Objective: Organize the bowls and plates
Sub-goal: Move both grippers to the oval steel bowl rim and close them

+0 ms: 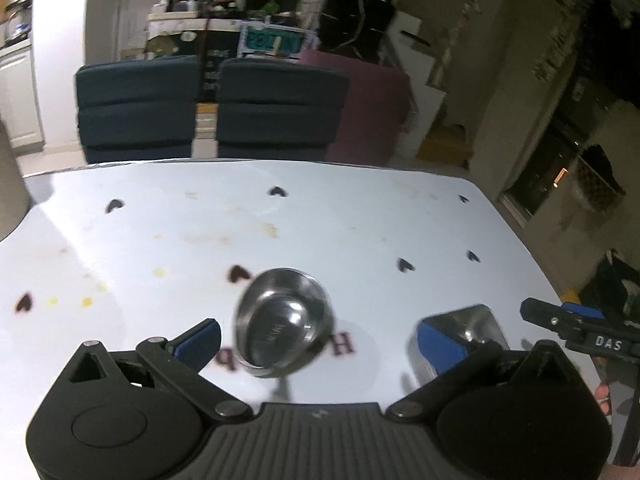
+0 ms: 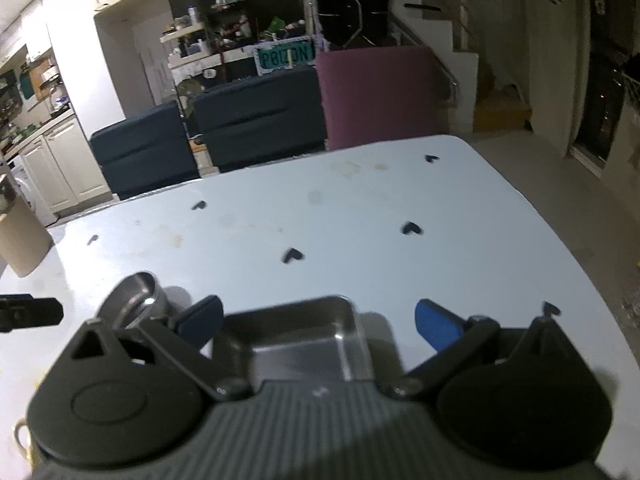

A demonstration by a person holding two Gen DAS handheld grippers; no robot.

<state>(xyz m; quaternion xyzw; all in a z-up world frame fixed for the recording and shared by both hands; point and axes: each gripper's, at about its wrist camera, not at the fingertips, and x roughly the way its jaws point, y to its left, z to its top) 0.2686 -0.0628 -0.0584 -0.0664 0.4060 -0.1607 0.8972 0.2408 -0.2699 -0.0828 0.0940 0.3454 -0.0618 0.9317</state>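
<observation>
Steel round bowl point(image 1: 283, 326) and square dish point(image 2: 298, 342) sit apart on the near table point(image 1: 320, 220), each between an empty, wide-open left gripper point(image 1: 320, 340) and right gripper point(image 2: 320, 326), so stacking seems left.

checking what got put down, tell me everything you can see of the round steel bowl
The round steel bowl is small and shiny, apparently stainless, with a flat base bearing faint stamped lettering and curved walls reflecting the light. It sits upright on the pale blue table, partly over dark printed letters, blurred in the left wrist view. It lies between the wide-open fingers of the left gripper; neither pad touches it. A square steel tray rests apart from it, to its right.
</observation>
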